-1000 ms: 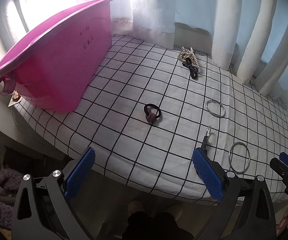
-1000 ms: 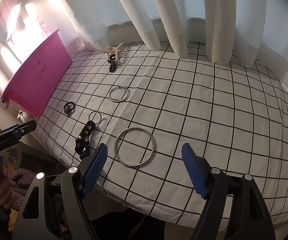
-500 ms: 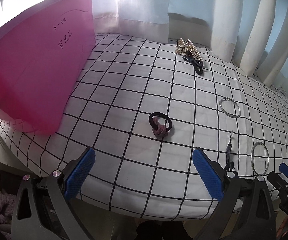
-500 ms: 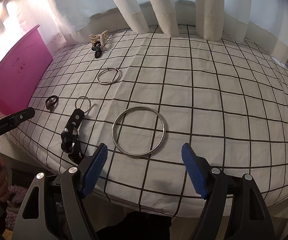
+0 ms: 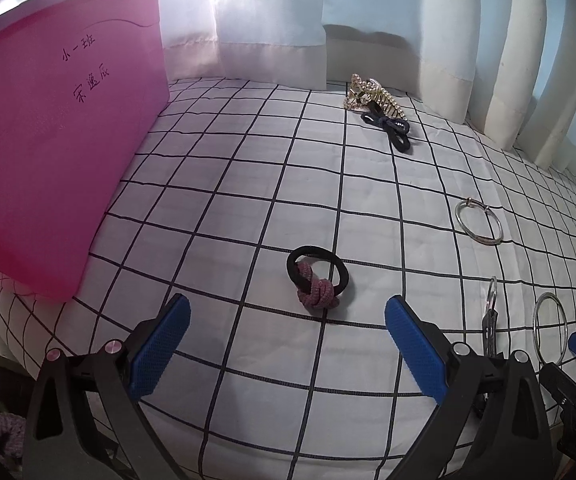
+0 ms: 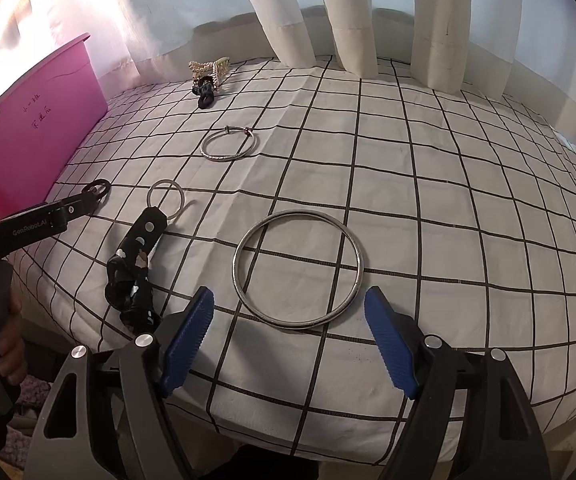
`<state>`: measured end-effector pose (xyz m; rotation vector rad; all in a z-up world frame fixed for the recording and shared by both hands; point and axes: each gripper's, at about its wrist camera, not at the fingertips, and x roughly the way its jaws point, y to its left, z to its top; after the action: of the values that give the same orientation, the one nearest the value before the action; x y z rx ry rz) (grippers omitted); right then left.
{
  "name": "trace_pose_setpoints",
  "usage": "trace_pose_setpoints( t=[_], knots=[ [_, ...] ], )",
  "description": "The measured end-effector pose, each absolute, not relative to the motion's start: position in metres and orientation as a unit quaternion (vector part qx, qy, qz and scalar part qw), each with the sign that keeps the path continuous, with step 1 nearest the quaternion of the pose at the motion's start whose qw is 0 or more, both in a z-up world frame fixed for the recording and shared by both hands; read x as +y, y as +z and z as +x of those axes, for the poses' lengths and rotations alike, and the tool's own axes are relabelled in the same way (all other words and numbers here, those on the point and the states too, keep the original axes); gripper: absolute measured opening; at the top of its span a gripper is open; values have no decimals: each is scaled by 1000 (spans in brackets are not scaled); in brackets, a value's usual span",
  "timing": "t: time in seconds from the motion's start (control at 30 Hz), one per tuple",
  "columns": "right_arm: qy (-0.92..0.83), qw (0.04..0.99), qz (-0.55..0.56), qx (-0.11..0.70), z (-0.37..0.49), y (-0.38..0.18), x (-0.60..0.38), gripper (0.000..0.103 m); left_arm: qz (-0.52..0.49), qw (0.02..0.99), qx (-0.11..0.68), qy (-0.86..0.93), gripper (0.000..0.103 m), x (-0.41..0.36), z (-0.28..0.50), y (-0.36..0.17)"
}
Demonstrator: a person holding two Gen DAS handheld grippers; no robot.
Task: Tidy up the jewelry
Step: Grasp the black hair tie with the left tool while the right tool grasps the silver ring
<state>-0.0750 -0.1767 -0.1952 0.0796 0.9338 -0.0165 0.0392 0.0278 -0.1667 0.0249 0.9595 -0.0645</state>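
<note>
My left gripper (image 5: 288,320) is open and empty, just short of a black hair tie with a pink knot (image 5: 317,277) on the checked cloth. My right gripper (image 6: 290,312) is open and empty, its fingers either side of the near edge of a large silver bangle (image 6: 298,268). A smaller silver bangle (image 6: 229,143) lies farther back; it also shows in the left wrist view (image 5: 479,227). A black keychain strap with a key ring (image 6: 140,256) lies left of the large bangle. A gold pearl hair claw (image 5: 368,94) and a dark bow tie (image 5: 394,128) lie at the back.
A pink plastic bin (image 5: 56,152) with handwritten characters stands on the left of the bed. White curtains (image 6: 352,20) hang along the back. The bed's front edge (image 6: 328,432) runs just under both grippers. The left gripper's finger (image 6: 48,216) reaches into the right wrist view.
Both grippers have moved forward and lower toward the bed. The hair tie now sits close between the left fingers, and the large bangle close between the right fingers.
</note>
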Motion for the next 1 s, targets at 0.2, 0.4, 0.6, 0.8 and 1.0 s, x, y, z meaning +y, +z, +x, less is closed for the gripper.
trace_pose_setpoints(
  t=[0.2,0.4,0.6,0.8,1.0],
  knots=[
    [-24,899,15,436,-70,-198,-173,81,12,881,471,-35,96,24,50,-178],
    [-34,903,3,428,-65,-200,-171,87,14,881,471,-43,96,23,57,-181],
    [-34,906,2,421,-63,-201,-172,90,13,882,468,-45,97,22,63,-182],
    [-35,910,1,412,-63,-202,-173,90,15,885,463,-44,98,21,68,-182],
    [-39,912,2,408,-61,-202,-173,90,13,889,456,-36,98,19,70,-183]
  ],
)
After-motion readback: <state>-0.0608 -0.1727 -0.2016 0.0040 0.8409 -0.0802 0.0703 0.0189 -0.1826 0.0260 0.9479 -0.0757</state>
